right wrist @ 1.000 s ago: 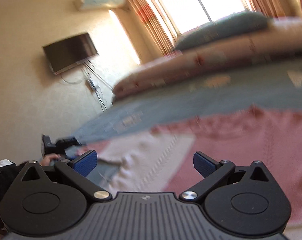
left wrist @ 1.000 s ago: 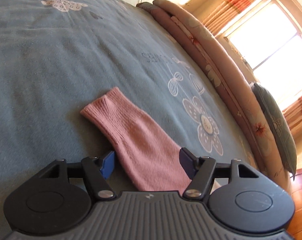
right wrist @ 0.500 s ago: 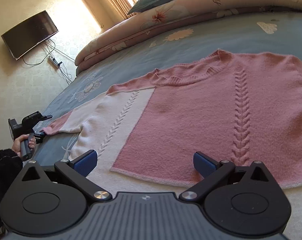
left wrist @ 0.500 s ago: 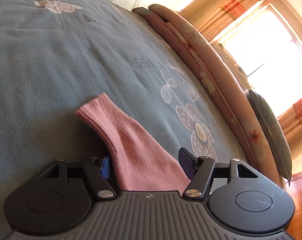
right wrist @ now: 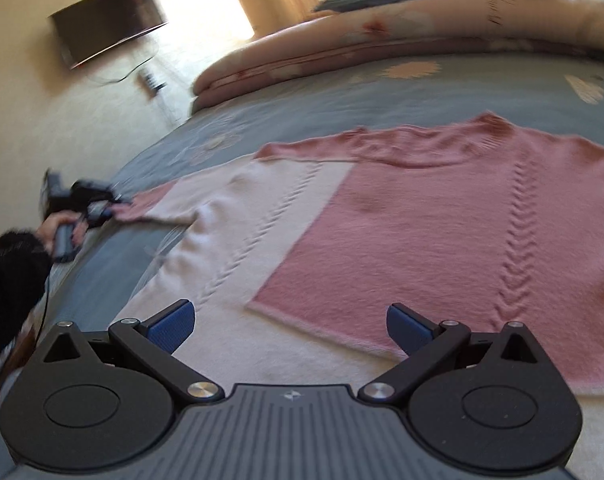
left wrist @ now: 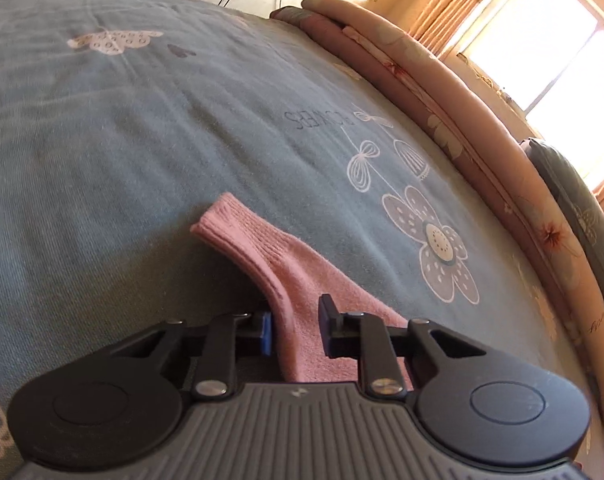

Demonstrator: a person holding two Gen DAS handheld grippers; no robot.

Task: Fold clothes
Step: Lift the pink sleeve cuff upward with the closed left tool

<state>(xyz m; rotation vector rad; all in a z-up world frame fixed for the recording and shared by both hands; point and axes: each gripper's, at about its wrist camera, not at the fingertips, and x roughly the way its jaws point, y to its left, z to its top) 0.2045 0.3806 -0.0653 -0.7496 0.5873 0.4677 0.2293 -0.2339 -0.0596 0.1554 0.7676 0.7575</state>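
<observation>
Blue bedspread (right wrist: pixel 482 92) carries the spread pink sweater (right wrist: pixel 462 232). Left gripper (left wrist: pixel 294 330), jaws just closing, pinches its sleeve (left wrist: pixel 270 256); right gripper (right wrist: pixel 288 326) hangs wide above the hem. Next, probably, folding the sleeve inward.

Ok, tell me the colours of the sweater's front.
The sweater is pink with a cream-white panel, clearest in the right wrist view.

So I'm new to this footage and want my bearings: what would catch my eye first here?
The big pink and cream sweater spread flat across the blue bedspread stands out first. Next, its pink sleeve stretches out to the side, where the left gripper has just been closing its fingers on it. The right gripper is open over the sweater's near hem.
</observation>
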